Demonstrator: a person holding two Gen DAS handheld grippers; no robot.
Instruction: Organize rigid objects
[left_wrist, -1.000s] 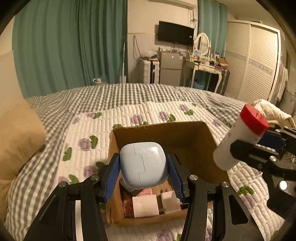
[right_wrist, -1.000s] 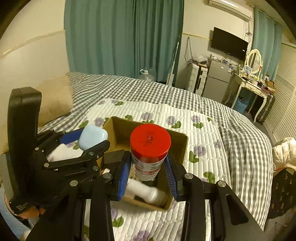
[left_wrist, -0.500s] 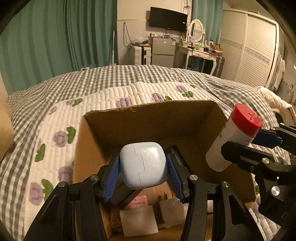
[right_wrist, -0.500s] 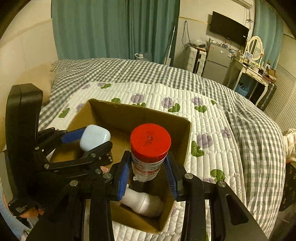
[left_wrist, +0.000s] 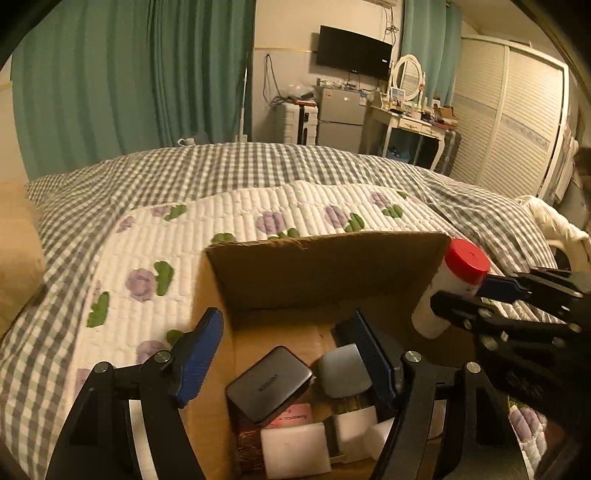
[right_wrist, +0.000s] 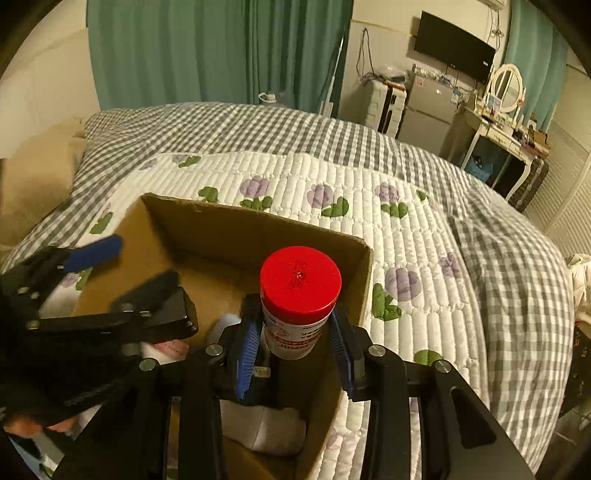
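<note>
Over the near end of the cardboard box (left_wrist: 325, 266) on the bed (left_wrist: 229, 173), the left gripper (left_wrist: 288, 354) is opening, its fingers clear of the pale blue case (left_wrist: 341, 369) lying inside beside a black box (left_wrist: 269, 382). Toward the box's right wall, the right gripper (right_wrist: 295, 343) clamps the red-capped bottle (right_wrist: 299, 299) upright.

Home bedroom: checked bed (left_wrist: 258, 166) with floral quilt (right_wrist: 369, 192), teal curtains (left_wrist: 129, 74), wall television (left_wrist: 352, 51), dressing table (left_wrist: 410, 122), wardrobe (left_wrist: 509, 110).
</note>
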